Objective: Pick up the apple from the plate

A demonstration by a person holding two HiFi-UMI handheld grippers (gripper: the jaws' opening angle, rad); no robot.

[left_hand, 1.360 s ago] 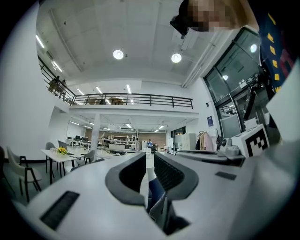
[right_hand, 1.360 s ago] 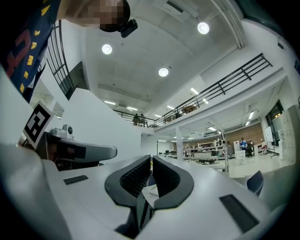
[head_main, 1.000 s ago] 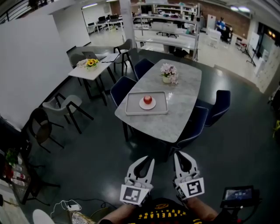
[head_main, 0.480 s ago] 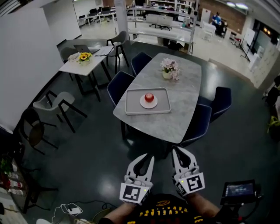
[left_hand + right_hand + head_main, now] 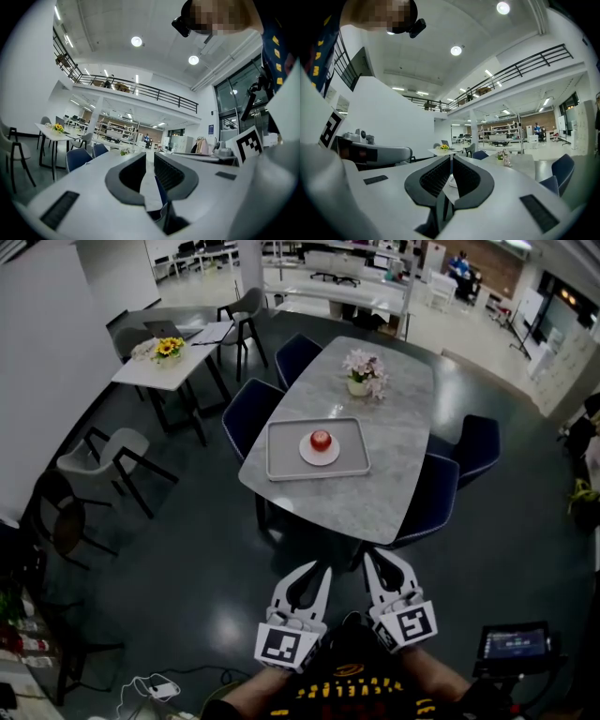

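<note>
A red apple [image 5: 321,439] sits on a small white plate [image 5: 307,453], which lies in a grey tray [image 5: 281,461] on the marble-topped table [image 5: 375,493]. Both grippers are low in the head view, well short of the table and above the dark floor. My left gripper [image 5: 319,569] is shut with nothing in it, and my right gripper [image 5: 373,557] beside it is also shut and empty. In the left gripper view the left gripper [image 5: 149,157] points along the table toward the far room. In the right gripper view the right gripper [image 5: 451,159] does the same.
A vase of pale flowers [image 5: 361,376] stands at the table's far end. Blue chairs [image 5: 248,418] [image 5: 431,498] [image 5: 478,442] ring the table. A small white table with yellow flowers [image 5: 169,348] and a grey chair [image 5: 94,460] stand to the left. A screen [image 5: 511,643] is at lower right.
The table with the tray and apple has drawn nearer and sits a little lower in the head view. Both grippers stay shut, side by side.
</note>
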